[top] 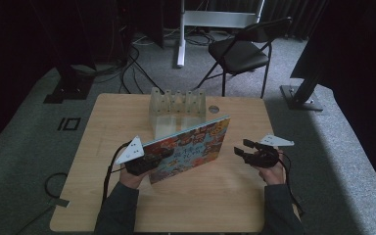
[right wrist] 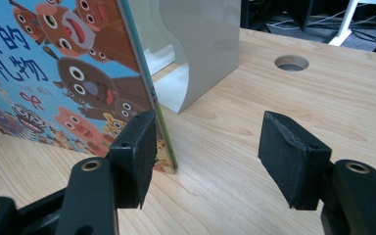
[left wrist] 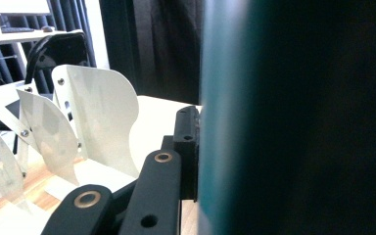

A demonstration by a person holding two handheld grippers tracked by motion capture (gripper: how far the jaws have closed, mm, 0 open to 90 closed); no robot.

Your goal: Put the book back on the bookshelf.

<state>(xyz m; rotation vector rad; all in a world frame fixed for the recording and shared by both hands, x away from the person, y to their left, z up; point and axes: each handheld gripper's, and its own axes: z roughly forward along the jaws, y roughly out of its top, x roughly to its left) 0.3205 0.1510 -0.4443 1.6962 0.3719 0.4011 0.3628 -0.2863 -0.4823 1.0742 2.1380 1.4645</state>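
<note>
Thin picture book (top: 188,149) at frame centre, cartoon-animal cover, upright on bench (top: 235,205), clamped in left gripper (top: 144,164) jaws, right gripper (top: 245,148) jaws apart, empty

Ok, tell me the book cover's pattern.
The book has a blue cover crowded with cartoon animal faces and blue Chinese characters; clearest in the right gripper view.

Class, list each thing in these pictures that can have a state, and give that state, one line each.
Picture book: closed, upright on edge, gripped.
Left gripper: shut on the picture book.
Right gripper: jaws open, holding nothing.
Book rack: upright, slots empty.
Folding chair: unfolded, unoccupied.
</note>
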